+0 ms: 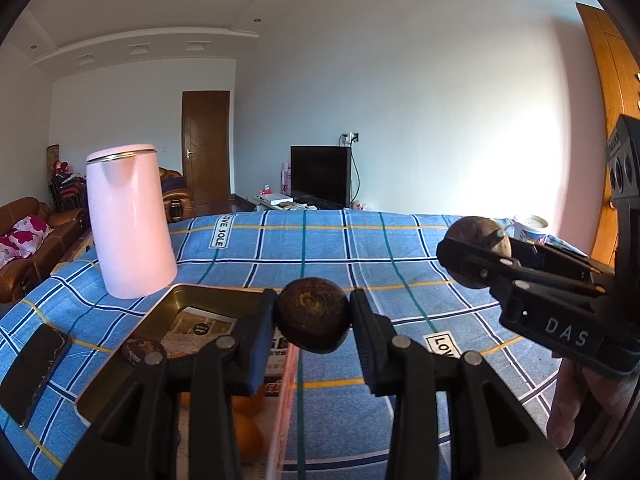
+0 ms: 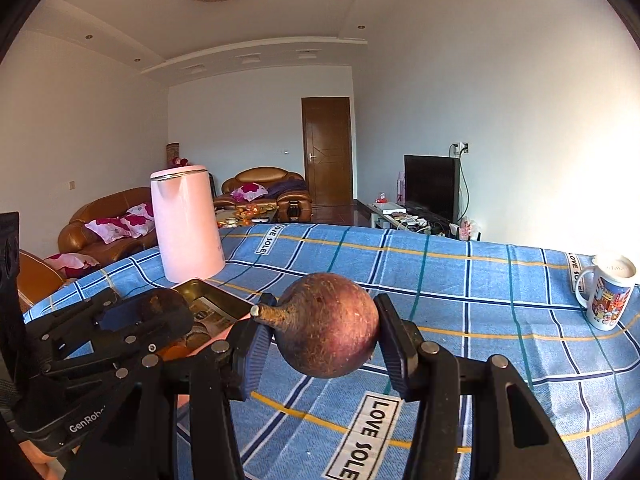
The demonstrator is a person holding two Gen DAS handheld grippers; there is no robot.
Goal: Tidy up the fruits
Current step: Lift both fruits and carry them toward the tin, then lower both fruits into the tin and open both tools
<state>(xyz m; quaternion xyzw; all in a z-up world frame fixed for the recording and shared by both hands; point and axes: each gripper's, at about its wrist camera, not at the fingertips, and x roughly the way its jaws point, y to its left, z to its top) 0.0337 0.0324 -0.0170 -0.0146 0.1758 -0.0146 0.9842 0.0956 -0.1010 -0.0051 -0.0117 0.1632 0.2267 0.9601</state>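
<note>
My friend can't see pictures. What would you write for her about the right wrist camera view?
The right gripper holds a round reddish-brown fruit with a stubby stem above a blue checked tablecloth. At left, the left gripper grips a dark wrinkled fruit near a gold tin; a pink kettle and a cartoon mug stand behind.

A pink kettle (image 2: 186, 222) stands on the blue checked cloth (image 2: 460, 280) — a printed mug (image 2: 610, 292) far right, a television (image 2: 432, 184) behind.

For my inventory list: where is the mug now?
The mug stands at the far right of the right wrist view, on the blue checked tablecloth, apart from the fruit.
</note>
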